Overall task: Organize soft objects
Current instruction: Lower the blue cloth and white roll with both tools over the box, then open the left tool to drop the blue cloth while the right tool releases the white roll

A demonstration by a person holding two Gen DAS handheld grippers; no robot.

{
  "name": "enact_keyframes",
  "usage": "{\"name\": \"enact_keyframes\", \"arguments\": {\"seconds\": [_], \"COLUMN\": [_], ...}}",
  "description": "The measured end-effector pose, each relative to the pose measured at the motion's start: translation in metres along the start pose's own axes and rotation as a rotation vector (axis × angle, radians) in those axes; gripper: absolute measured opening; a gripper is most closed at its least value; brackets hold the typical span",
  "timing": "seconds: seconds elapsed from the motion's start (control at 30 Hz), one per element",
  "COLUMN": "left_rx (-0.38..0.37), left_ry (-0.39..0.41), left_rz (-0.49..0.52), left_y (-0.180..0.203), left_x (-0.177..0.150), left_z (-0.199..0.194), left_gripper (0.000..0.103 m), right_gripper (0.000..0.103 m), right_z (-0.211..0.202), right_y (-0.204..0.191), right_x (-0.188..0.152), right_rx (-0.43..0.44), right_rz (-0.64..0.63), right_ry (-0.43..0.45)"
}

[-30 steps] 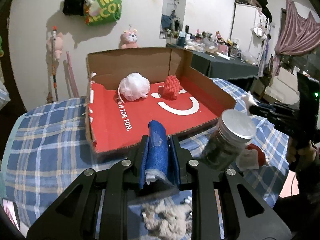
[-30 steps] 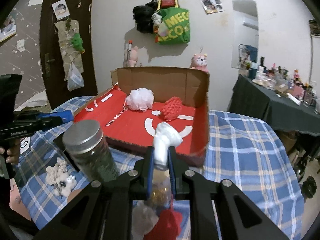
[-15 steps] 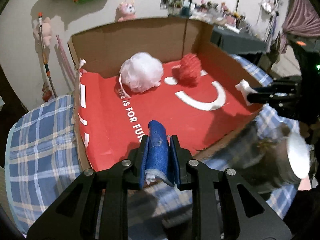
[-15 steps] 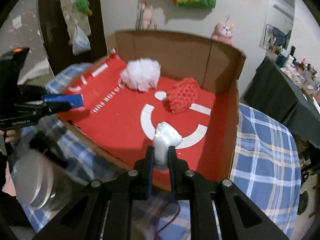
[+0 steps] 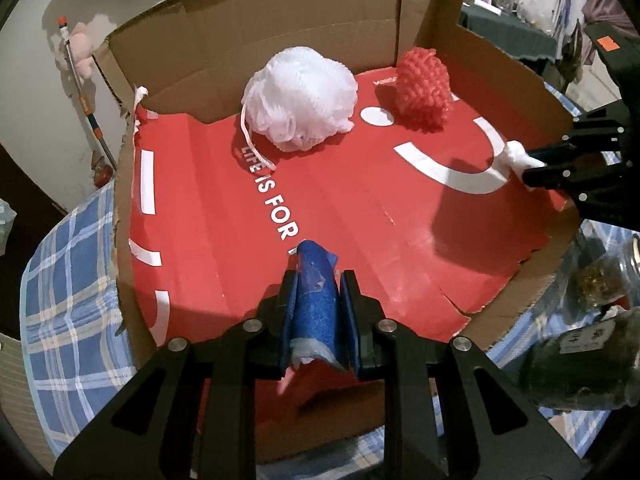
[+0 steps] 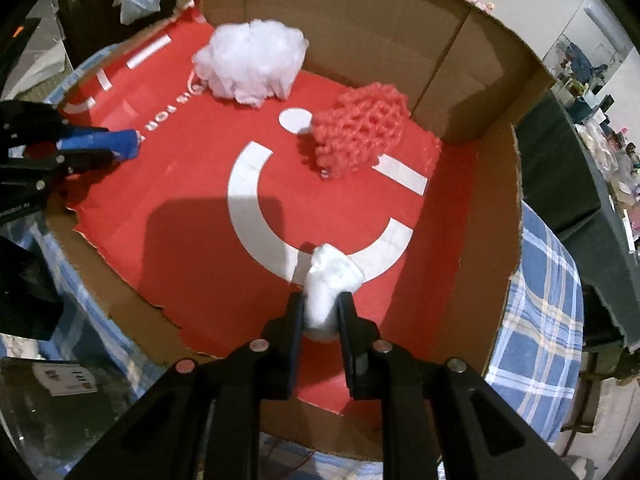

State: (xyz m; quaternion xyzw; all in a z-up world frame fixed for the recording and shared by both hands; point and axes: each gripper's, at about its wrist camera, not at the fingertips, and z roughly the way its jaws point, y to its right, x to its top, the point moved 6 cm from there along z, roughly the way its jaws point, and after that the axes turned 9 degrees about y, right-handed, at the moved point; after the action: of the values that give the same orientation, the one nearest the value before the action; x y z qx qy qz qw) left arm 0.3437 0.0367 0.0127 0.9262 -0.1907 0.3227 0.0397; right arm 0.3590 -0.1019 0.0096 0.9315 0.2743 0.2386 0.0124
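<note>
An open cardboard box [image 5: 280,20] with a red printed floor holds a white mesh bath pouf [image 5: 300,96] and a red knitted scrubber [image 5: 424,88] near its back wall. My left gripper [image 5: 318,280] is shut on a blue folded cloth [image 5: 316,304], low over the box's front left. My right gripper [image 6: 320,300] pinches a small white soft lump [image 6: 332,276] over the front right of the red floor. Its jaws are opening, with the lump still between the pads. Each gripper shows in the other's view: the right gripper [image 5: 532,164] and the left gripper [image 6: 112,146].
The box sits on a blue plaid tablecloth [image 5: 68,280]. A glass jar [image 5: 580,340] with dark contents stands just outside the box's front edge, between the two grippers. A dark cluttered side table [image 6: 560,168] lies beyond the box on the right.
Both grippers have come forward and down from the table's front to over the red floor, tilting more steeply downward. The jar has slipped from the middle to the edge of each view.
</note>
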Motion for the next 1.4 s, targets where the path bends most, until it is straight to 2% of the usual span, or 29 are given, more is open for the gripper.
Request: {"name": "enact_keyframes", "arguments": {"seconds": [0.13,0.73,1.03,1.4], "left_rx": [0.000,-0.030,-0.048,-0.044], "left_ry": [0.004,-0.019,-0.017,0.005], "left_rz": [0.001,-0.030,-0.066,-0.096], "left_y": [0.001,-0.005,-0.009,-0.007], "left_x": [0.000,-0.002,-0.002,0.003], "left_z": [0.000,0.008,0.006,-0.007], "left_gripper": [0.020,0.020,0.021,0.021], "right_gripper": [0.019,0.032,0.046,0.048], "right_z": [0.006,0.010,0.000,-0.028], "right_y": [0.003,0.000,-0.004,-0.003], "right_x": [-0.002,-0.002,0.002,0.004], "right_rx": [-0.022,-0.022,-0.033,-0.045], "right_rz": [0.000,-0.029,-0.049,-0.034], "right_ry": [-0.019,-0.029,-0.004,0.050]}}
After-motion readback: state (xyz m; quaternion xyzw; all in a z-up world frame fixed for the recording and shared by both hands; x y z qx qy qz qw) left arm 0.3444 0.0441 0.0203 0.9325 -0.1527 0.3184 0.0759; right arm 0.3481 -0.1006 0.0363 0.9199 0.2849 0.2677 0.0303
